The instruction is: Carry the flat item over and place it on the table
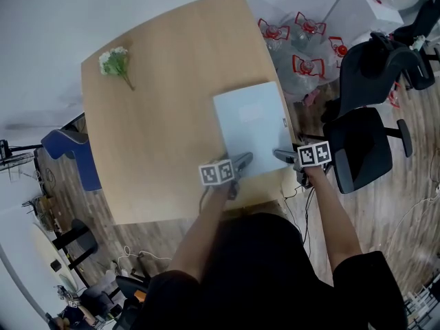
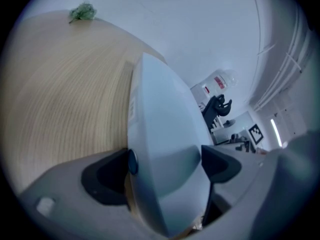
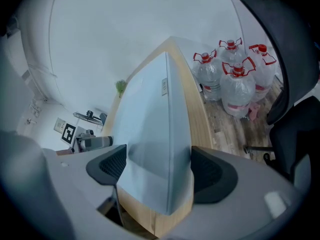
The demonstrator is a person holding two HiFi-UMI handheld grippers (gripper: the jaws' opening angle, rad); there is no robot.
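The flat item (image 1: 251,126) is a pale blue, thin rectangular box. It lies over the right front part of the light wooden table (image 1: 158,102), with its near edge by the table's front edge. My left gripper (image 1: 242,162) is at its near left corner. In the left gripper view the box (image 2: 160,114) fills the gap of the left gripper (image 2: 166,161), and both pads meet it. My right gripper (image 1: 283,155) is at the near right corner. In the right gripper view the box (image 3: 150,114) sits between the pads of the right gripper (image 3: 159,161) and touches both.
A small sprig of white flowers (image 1: 115,63) lies at the table's far left corner. Several large water bottles (image 1: 302,47) stand on the floor beyond the table's right edge. Two black office chairs (image 1: 364,143) are close on the right. A blue chair (image 1: 72,153) is at the left.
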